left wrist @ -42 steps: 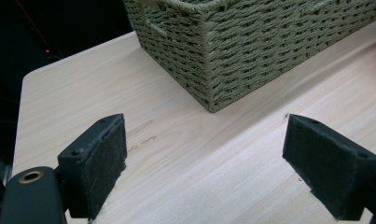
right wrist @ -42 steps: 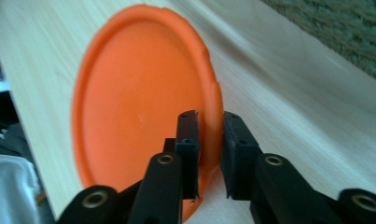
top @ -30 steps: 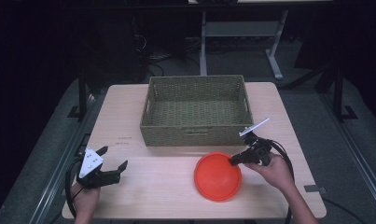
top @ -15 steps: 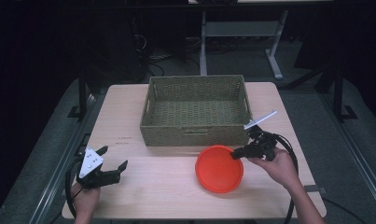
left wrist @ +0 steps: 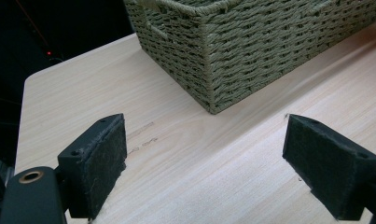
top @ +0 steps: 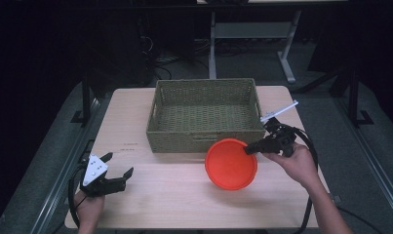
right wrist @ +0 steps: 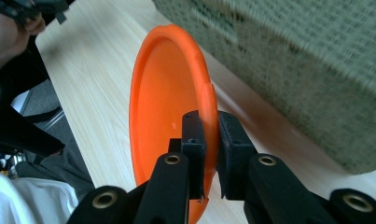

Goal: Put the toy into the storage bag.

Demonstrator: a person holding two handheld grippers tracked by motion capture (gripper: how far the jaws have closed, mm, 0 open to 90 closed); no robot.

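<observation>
In the high view, an orange plate [top: 230, 163] is held tilted just before the wicker basket [top: 206, 116] by the right tool [top: 249, 149]; the left tool [top: 120, 167] is kept spread, well left of the basket. In the left gripper view, bare worktop [left wrist: 213, 154] is seen between wide-apart jaws. In the right gripper view, the plate's rim is seen clamped beside the basket.

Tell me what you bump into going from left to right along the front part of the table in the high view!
left gripper → orange plate → right gripper → the hand holding it
</observation>
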